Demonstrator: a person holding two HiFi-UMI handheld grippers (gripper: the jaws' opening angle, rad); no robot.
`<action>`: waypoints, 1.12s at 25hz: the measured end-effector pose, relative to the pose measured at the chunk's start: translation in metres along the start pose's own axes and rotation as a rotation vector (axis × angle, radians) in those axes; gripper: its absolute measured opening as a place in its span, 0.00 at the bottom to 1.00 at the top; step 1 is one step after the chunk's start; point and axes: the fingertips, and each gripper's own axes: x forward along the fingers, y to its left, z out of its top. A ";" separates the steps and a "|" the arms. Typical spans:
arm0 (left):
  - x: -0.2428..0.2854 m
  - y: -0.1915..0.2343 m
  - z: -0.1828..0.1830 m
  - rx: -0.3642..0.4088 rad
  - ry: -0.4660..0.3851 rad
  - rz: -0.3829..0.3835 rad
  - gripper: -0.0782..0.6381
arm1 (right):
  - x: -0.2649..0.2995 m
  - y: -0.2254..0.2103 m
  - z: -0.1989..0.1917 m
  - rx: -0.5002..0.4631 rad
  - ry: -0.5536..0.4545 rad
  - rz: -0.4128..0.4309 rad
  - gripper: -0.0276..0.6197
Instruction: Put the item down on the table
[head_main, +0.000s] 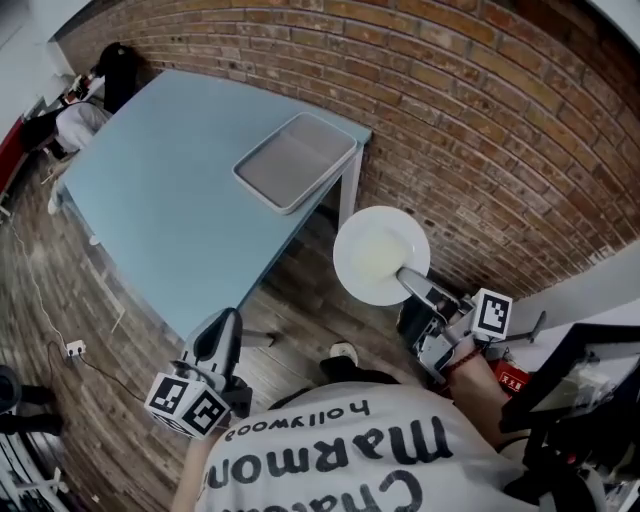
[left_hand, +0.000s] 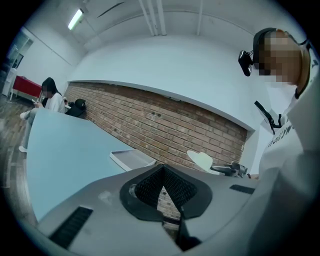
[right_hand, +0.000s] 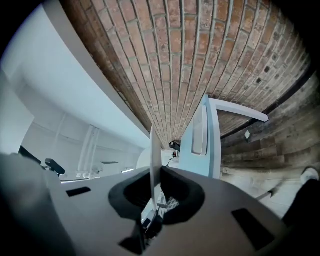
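Grip first: the right claw (right_hand: 156, 185) is clenched on the rim of a white plate (head_main: 375, 250), which shows edge-on between its pads in the right gripper view. Holding it by the edge keeps the plate's underside free, likely so it can be set down flat. In the head view the plate hangs in the air over the wooden floor (head_main: 300, 300), off the table's corner and close to the brick wall (head_main: 480, 120). The pale blue table (head_main: 160, 210) lies toward ten o'clock from it, with a grey tray (head_main: 262, 190) at the near corner and bare top beyond. The left claw (head_main: 226, 322), at seven o'clock, is closed on nothing and seems kept clear.
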 end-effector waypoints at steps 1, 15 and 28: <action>0.006 0.002 0.002 0.003 -0.004 0.004 0.12 | 0.003 -0.002 0.006 0.000 0.005 -0.002 0.08; 0.083 0.016 0.021 0.008 -0.031 0.037 0.12 | 0.033 -0.034 0.077 0.012 0.041 -0.030 0.08; 0.135 0.028 0.027 0.010 -0.029 0.052 0.12 | 0.054 -0.065 0.125 0.029 0.051 -0.043 0.08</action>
